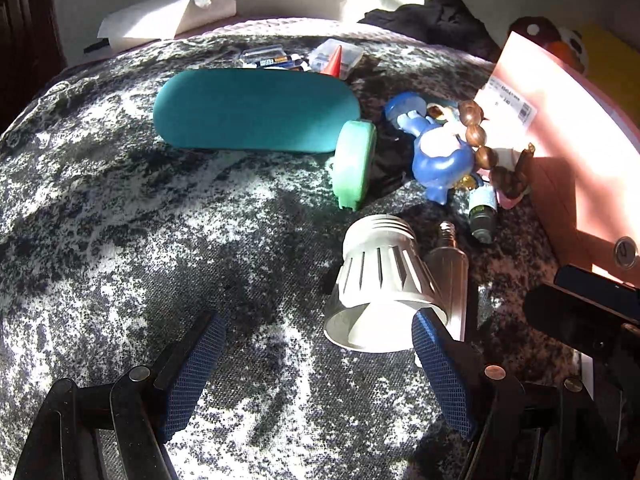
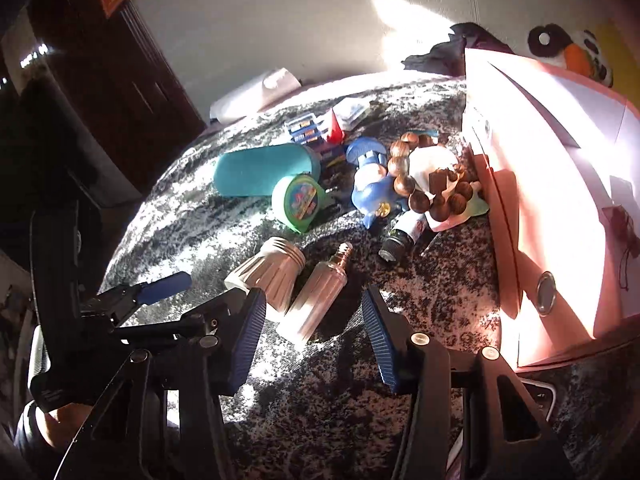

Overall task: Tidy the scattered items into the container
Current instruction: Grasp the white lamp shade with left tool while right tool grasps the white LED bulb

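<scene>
Scattered items lie on a mottled black-and-white cloth. A white ribbed lamp housing [image 1: 380,280] [image 2: 268,272] and a slim bulb [image 1: 450,268] [image 2: 320,292] lie nearest. My left gripper [image 1: 316,344] is open and empty, its right fingertip beside the housing's open end. My right gripper [image 2: 314,320] is open and empty, just in front of the slim bulb's base. Farther off are a teal case [image 1: 256,110] [image 2: 264,170], a green tape measure [image 1: 354,162] [image 2: 300,200], a blue figurine [image 1: 440,152] [image 2: 374,188], brown beads [image 1: 478,132] [image 2: 420,188] and a small bottle [image 1: 484,212] [image 2: 404,232]. The pink box [image 1: 568,120] [image 2: 560,200] stands at the right.
Clear plastic boxes [image 1: 336,54] and a red cone [image 1: 334,62] [image 2: 334,126] lie behind the teal case. A paper roll [image 1: 168,16], dark clothes [image 1: 436,16] and a plush toy [image 2: 572,52] sit at the back. A dark cabinet [image 2: 120,80] stands at left.
</scene>
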The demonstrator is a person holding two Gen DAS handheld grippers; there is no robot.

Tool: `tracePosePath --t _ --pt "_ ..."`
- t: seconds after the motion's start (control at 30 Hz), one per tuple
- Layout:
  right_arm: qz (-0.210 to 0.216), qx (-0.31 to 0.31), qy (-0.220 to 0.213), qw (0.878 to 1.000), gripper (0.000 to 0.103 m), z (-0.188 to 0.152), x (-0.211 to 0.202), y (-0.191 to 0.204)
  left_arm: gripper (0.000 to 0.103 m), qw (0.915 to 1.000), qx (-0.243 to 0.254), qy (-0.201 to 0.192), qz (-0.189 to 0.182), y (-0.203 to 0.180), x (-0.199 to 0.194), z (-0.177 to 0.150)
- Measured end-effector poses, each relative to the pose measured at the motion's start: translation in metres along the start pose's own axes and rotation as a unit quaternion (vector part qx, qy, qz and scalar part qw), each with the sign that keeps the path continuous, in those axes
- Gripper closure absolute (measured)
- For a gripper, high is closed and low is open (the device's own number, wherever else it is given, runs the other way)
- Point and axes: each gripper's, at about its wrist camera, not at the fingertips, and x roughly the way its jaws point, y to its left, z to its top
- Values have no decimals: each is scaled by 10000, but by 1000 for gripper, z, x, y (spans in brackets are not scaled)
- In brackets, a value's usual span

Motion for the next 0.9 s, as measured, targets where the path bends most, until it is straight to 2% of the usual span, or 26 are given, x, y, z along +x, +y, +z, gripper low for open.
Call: tracePosePath --t 0.1,0.23,0.47,0.57,0.63,0.77,0.83,0.87,0.9 --pt "-119 238 199 9994 50 -1 25 -6 22 10000 39 -46 23 0 4 2" --pt "-102 446 366 9983 50 1 45 -11 22 9997 62 143 201 5 19 2" --pt "-129 472 510 9975 50 8 68 -6 23 9983 356 154 440 1 38 7" --pt "-126 500 552 9971 50 10 75 -6 44 9977 413 94 523 2 39 8" --pt "-84 580 613 9964 50 11 81 -9 77 9970 481 77 599 1 38 8" --pt "-90 585 668 9960 52 9 90 -9 88 9970 423 -14 652 4 31 11" --pt "-164 437 638 9969 58 9 91 -4 92 9970 390 -57 661 6 28 12" --pt "-149 388 638 9971 65 9 92 -2 93 9970 386 -68 663 7 27 12" --pt "-117 375 640 9972 67 8 93 -1 93 9971 387 -61 655 7 27 11"
